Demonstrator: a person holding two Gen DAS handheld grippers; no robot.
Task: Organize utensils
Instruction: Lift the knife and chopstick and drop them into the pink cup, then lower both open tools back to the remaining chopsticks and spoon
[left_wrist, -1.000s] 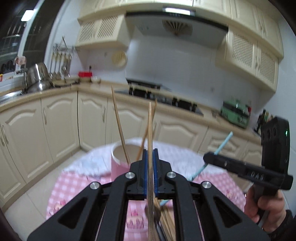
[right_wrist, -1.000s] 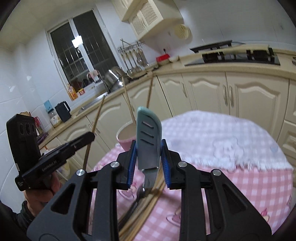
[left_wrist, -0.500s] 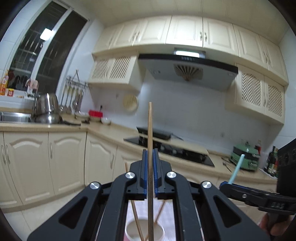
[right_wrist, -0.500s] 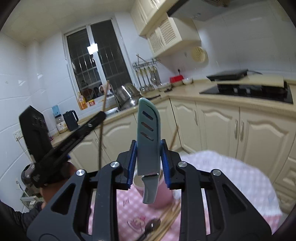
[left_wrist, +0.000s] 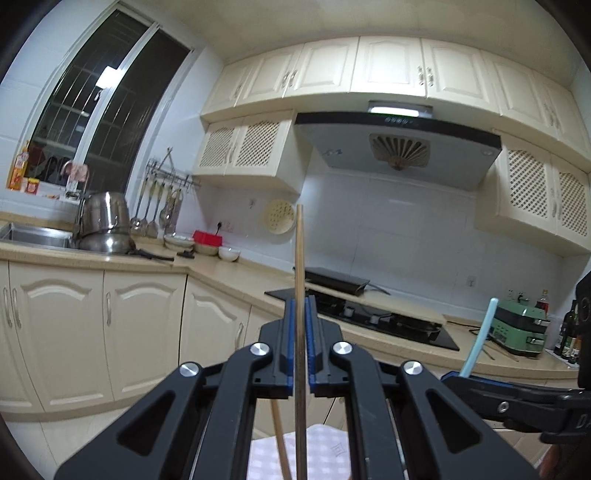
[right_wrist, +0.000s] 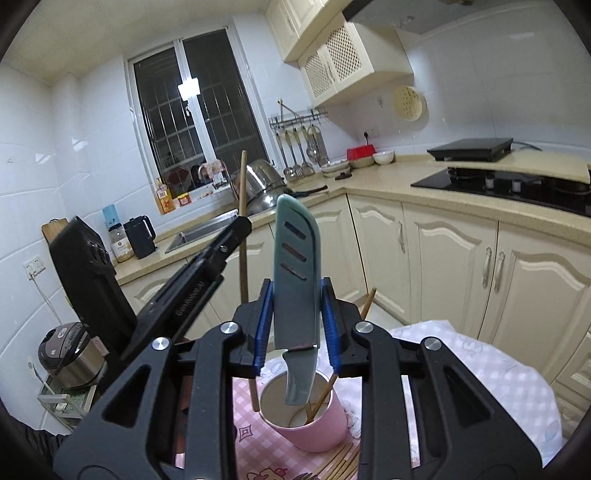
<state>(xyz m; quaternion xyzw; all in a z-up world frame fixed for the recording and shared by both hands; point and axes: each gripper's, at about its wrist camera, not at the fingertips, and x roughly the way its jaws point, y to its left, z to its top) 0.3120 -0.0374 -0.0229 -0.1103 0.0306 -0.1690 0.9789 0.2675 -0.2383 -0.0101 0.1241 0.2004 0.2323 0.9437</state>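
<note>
With a chopstick (left_wrist: 300, 266) clamped in the left gripper (left_wrist: 300, 325) and a sheathed knife (right_wrist: 295, 273) in the right gripper (right_wrist: 295, 317), both are held above the pink cup (right_wrist: 306, 417), where chopsticks already stand, while more are left below the fingers.

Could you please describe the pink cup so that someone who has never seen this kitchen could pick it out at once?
Start at the table with the pink checked cloth in front of the cream base cabinets. The pink cup stands upright on it, directly below the sheathed knife that the right gripper holds. It is the only container there, with wooden chopsticks leaning inside.

range hood (left_wrist: 397, 147) | stacked steel pots (left_wrist: 105, 225) by sink (left_wrist: 35, 236) | black kettle (right_wrist: 140, 236)
</note>
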